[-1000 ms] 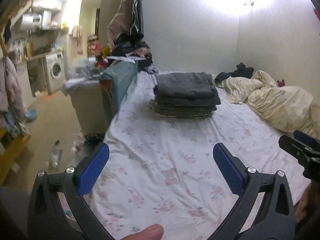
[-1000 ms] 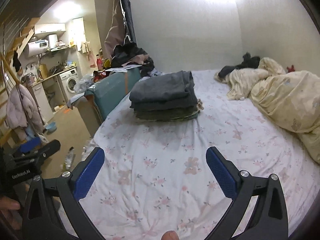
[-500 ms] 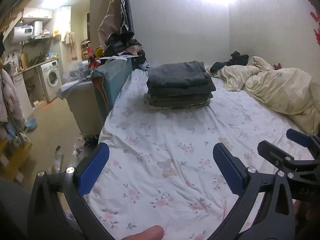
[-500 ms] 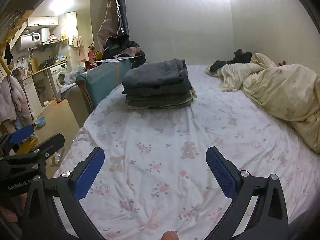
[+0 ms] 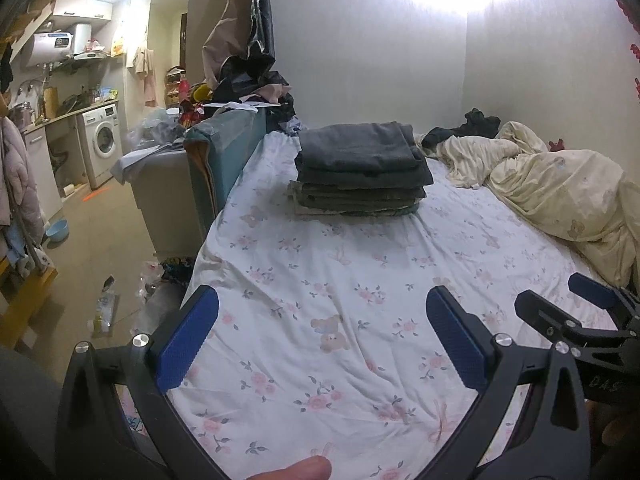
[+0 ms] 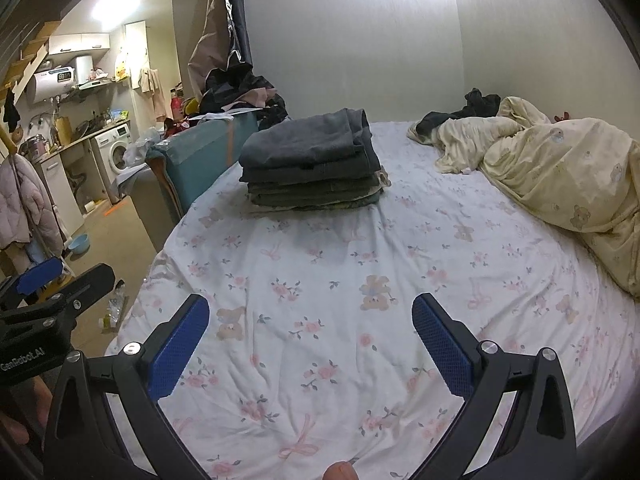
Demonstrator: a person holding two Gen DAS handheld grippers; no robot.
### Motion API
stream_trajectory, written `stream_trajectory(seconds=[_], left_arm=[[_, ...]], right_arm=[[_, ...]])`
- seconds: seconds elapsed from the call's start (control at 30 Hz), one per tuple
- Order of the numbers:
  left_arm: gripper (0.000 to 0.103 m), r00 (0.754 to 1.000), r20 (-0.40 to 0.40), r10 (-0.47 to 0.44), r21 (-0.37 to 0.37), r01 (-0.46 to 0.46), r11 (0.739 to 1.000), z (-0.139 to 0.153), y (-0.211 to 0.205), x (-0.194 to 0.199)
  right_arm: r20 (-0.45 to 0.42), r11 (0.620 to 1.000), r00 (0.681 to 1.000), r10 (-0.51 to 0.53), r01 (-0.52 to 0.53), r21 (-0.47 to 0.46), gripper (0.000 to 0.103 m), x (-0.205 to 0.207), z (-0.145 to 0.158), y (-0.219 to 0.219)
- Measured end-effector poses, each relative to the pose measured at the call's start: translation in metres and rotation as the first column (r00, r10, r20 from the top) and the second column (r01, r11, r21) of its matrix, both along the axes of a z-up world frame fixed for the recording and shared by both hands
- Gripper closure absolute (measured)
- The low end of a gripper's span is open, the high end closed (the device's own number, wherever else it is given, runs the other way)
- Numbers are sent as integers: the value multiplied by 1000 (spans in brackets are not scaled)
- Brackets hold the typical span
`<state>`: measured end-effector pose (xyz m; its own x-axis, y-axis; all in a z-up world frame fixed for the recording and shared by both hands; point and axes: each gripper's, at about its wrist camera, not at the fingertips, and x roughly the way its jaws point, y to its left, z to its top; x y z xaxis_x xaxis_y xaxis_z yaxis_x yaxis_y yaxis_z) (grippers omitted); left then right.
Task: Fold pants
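Pants, folded, one stack (image 5: 360, 168) (image 6: 312, 160): dark grey pairs on top, olive and lighter pairs beneath; stack lies on the far left part of the bed (image 5: 360, 280) (image 6: 360, 264), near the edge that meets the teal upholstered furniture (image 5: 228, 148) (image 6: 204, 148); edges roughly squared, top pair slightly rumpled.

Bed sheet: white with pink flowers and small bears, lightly creased, bare between the stack and both tools.

Left tool (image 5: 320, 336): blue-padded fingers spread wide, holding nothing, hovering above the near end of the bed; a thumb tip (image 5: 296, 470) shows at the lower frame edge; seen from the right wrist as a black body with a blue pad at far left (image 6: 52, 292).

Right tool (image 6: 310, 338): fingers likewise spread wide, holding nothing, above the near end of the bed; seen from the left wrist at far right (image 5: 576, 316), just beside the left tool.

Cream duvet (image 5: 560, 196) (image 6: 560, 176): bunched along the right side of the bed, well apart from the stack; dark garment (image 5: 476, 124) (image 6: 476, 106) crumpled at its far end by the wall.

Heap of clothes (image 5: 248, 80) (image 6: 240, 88): piled on top of the teal furniture.

Washing machine (image 5: 102, 140) (image 6: 116, 150): under a worktop in the room at left; water heater (image 5: 56, 42) (image 6: 52, 82) on the wall above; blue basin (image 5: 56, 228) (image 6: 78, 244) on the floor.
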<state>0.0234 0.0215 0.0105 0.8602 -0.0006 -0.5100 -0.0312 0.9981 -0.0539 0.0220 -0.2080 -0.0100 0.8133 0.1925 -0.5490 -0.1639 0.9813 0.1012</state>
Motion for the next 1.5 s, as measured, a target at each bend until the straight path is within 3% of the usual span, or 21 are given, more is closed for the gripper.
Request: stream_trajectory(seconds=[1.5], left_arm=[[1,1000,-17,3,17,-2,1000,-7,5,0]], right_arm=[[11,1000,1000,-17,17,3,0,-3,2,-2]])
